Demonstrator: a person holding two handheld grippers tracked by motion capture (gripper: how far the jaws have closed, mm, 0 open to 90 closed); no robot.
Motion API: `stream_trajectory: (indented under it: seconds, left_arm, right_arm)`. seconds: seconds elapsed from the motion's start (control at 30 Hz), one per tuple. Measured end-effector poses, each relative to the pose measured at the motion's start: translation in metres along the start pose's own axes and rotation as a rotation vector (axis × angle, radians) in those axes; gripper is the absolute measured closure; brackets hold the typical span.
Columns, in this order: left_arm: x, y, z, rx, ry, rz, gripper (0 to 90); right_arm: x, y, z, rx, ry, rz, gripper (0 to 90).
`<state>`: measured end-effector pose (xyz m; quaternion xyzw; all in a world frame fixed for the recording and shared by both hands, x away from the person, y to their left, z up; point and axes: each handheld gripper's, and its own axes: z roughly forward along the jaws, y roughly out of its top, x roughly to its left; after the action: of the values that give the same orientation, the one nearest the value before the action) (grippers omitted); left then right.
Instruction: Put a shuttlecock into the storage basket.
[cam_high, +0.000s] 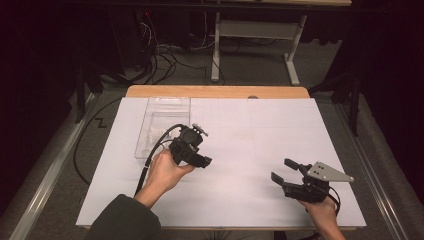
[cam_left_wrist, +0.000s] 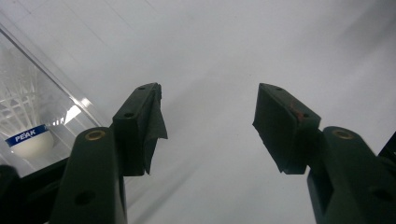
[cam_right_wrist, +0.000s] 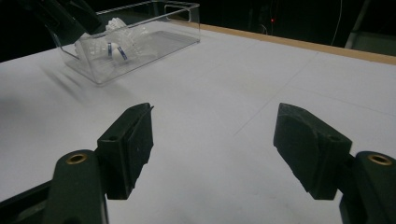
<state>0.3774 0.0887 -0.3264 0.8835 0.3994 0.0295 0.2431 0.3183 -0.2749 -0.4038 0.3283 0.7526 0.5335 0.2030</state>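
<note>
Lab or test room, dim, white sheet (cam_high: 240, 165) over a wooden tabletop (cam_high: 217, 92), loose cables (cam_high: 160, 60) on the grey floor beyond its far edge, metal-framed bench (cam_high: 260, 30) behind

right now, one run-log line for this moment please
left hand-held gripper: open, empty, beside clear plastic bin | right hand-held gripper: open, empty, over white table sheet | white feathered shuttlecocks: in bin

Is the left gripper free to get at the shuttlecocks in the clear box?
Probably yes: the left gripper hangs open beside the clear box, whose top is open, and nothing covers the shuttlecocks.
</note>
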Motion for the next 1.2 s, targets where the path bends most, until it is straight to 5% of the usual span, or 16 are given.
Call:
stream_trajectory:
  seconds: [1.2]
  left_arm:
    - [-0.027, -0.026, 0.007, -0.015, 0.001, 0.067, 39.7]
  right_arm:
    - [0.001, 0.0, -0.001, -0.005, 0.002, -0.002, 28.9]
